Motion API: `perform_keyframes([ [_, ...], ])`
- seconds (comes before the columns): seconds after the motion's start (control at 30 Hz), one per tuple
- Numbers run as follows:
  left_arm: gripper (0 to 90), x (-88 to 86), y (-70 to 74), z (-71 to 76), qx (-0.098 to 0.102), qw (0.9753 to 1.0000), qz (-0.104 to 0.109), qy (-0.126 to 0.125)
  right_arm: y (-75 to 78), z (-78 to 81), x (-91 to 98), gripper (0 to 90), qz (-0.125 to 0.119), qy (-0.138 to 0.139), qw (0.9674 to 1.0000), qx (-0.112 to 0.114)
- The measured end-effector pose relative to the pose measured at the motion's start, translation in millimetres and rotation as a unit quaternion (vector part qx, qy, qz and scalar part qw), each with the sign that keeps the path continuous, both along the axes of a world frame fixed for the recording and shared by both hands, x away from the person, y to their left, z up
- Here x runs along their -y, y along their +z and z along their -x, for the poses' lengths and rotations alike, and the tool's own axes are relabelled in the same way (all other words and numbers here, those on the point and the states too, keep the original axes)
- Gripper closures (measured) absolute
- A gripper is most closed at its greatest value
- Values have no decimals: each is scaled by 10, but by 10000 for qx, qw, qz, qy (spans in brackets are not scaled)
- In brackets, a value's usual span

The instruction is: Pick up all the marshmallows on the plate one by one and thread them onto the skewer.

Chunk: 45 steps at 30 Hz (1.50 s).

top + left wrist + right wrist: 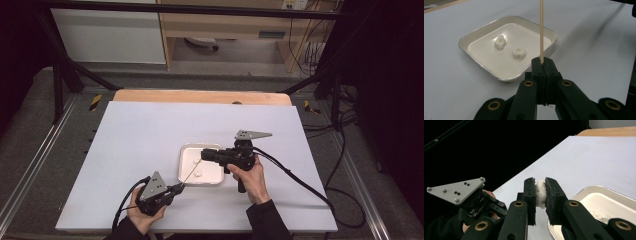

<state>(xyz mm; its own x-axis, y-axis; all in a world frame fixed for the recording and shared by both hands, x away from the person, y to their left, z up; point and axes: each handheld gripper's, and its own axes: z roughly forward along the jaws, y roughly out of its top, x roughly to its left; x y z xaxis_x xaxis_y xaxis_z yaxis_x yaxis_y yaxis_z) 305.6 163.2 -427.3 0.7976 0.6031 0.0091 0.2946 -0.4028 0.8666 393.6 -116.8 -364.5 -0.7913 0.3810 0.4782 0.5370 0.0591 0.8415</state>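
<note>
I see a shallow square metal tray (485, 31) with rounded corners and a glossy white floor sitting near the middle of the white worktop (150, 130). Two small, lumpy white marshmallow pieces (519, 53) lie in it, close together but apart. A third marshmallow piece (540, 193), soft and slightly crumbly at its edges, is pinched between the fingers of my right gripper (540, 195), which have just been closing in on it; it sits squeezed above the worktop beside the tray's rim. In the high view the right gripper (206, 155) lies level over the tray, its hand (248, 176) gripping the handle from below. My left gripper (544, 66) has its fingers pressed fully together on the lower end of a thin, straight wooden skewer (541, 30), which rises slanting toward the tray. That left gripper (176, 189) rests low, near the tray's front left corner.
</note>
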Motion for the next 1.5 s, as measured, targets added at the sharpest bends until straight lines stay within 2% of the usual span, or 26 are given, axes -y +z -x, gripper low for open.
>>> perform_keyframes([
  [0.27, 887, 0, -2, 10, 92, 9999, -134, -17, -21, 14, -12, 806, 76, 107, 9999, -52],
  [0.63, 888, 5, -6, 5, 76, 9997, -223, -24, -68, 43, -47, 811, 69, 271, 9996, -92],
  [0.9, 889, 20, 5, 12, 16, 9995, -295, -51, -93, 67, -67, 812, 106, 309, 9994, -66],
  [1.13, 891, 13, 16, 0, -137, 9995, -275, 1, -96, 105, -69, 812, 208, 336, 9992, 37],
  [1.5, 891, 33, 28, 4, -77, 9991, -410, 21, -112, 135, -85, 813, 267, 398, 9988, 100],
])
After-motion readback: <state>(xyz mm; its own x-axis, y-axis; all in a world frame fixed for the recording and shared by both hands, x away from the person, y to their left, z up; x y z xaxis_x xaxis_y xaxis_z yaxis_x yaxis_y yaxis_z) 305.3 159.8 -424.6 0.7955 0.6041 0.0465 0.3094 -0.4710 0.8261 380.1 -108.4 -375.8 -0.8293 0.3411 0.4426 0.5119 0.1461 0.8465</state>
